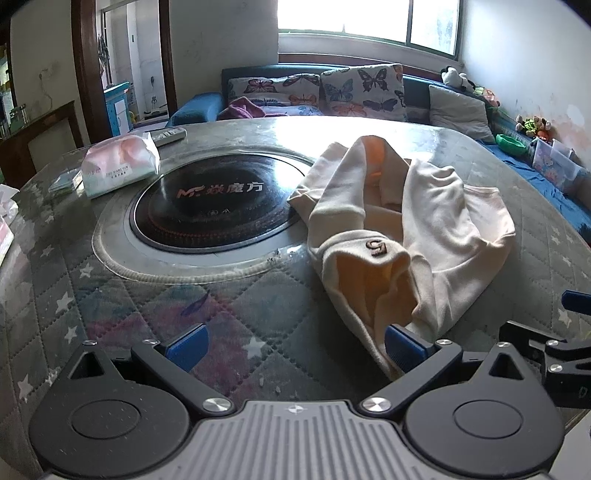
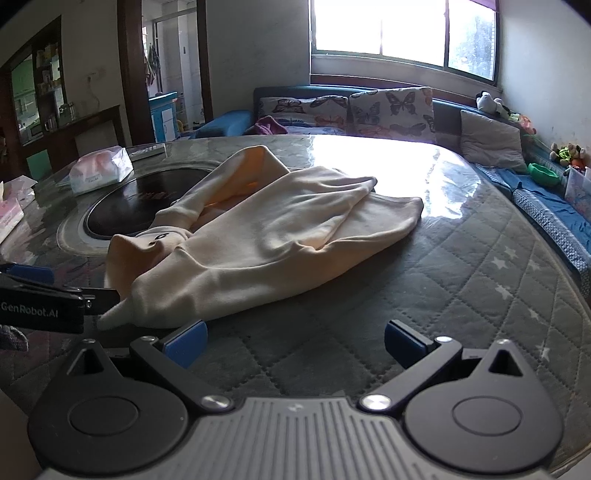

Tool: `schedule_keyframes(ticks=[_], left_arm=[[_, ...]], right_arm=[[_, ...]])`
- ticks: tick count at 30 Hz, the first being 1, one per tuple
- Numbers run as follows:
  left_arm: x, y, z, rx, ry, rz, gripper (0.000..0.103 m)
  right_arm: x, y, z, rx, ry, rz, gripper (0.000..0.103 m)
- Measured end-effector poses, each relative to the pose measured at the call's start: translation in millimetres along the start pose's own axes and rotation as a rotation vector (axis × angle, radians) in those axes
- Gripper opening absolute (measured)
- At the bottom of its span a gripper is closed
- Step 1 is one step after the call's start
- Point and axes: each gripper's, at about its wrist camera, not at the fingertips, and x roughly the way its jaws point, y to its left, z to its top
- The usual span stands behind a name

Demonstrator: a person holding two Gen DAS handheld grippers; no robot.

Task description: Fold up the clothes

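Left to right: at the far left of the bench (image 1: pixel 110 302), which carries a quilted, star-printed cover under a clear sheet, lies a pink-and-white tissue pack (image 1: pixel 120 164), with a grey remote control (image 1: pixel 168 135) just behind it. Beside these, set into the bench top, is a round black cooktop (image 1: pixel 218 203) bearing a printed logo. The cream garment (image 1: pixel 406 236), crumpled and unfolded, lies right of the cooktop, its far edge overlapping the black disc; a cuff with a small brown "5" patch (image 1: pixel 376 248) faces the left wrist camera. The left gripper (image 1: pixel 295 347) has its blue-padded fingers spread wide, the right-hand pad (image 1: pixel 400 349) touching the near hem of the garment, nothing held between them. In the right wrist view the garment (image 2: pixel 273 236) spreads across the middle of the bench (image 2: pixel 480 280), and the right gripper (image 2: pixel 295 343) rests low over bare quilted cover just in front of it, fingers likewise apart and empty. Behind the bench, a blue sofa (image 2: pixel 221 123) carries butterfly-print cushions (image 2: pixel 391 110) beneath a bright window (image 2: pixel 402 33).
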Motion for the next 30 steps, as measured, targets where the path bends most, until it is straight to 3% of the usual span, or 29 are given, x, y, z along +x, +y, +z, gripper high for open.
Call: schedule_keyframes(ticks=[30], left_arm=[[4, -8, -5, 0.028, 0.028, 0.023, 0.103]], right_arm=[[12, 11, -2, -0.027, 0.046, 0.015, 0.103]])
